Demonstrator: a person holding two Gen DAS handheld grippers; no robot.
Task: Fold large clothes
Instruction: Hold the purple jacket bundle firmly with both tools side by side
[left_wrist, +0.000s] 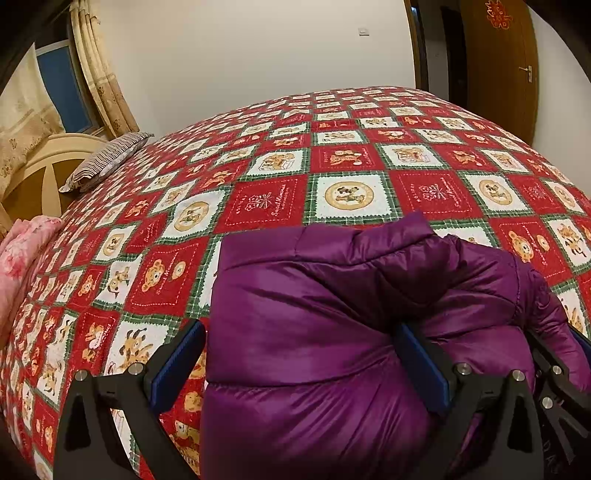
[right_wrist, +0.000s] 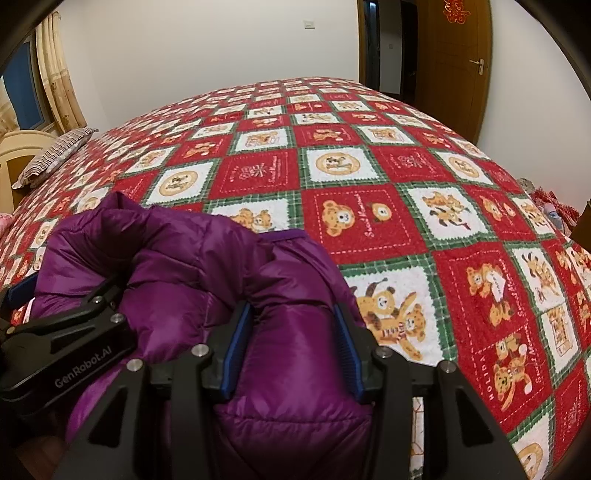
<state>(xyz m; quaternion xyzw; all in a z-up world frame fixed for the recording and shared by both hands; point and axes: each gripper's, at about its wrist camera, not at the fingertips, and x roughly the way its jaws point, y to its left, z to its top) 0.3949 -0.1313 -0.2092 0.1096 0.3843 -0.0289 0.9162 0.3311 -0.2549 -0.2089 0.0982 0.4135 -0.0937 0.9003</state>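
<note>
White walls (left_wrist: 240, 55) and a brown door (right_wrist: 454, 66) stand behind a big bed (left_wrist: 351, 155) with a red teddy-bear blanket. At its near edge lies a puffy purple jacket (left_wrist: 314, 314). The left claw (left_wrist: 299, 365) is spread wide around it. The right claw (right_wrist: 291, 347) pinches a thick fold.

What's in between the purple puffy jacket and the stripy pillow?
Only bare bedspread, red and white squares with teddy bears, lies between the purple jacket and the striped pillow. The left wrist view shows it best.
</note>
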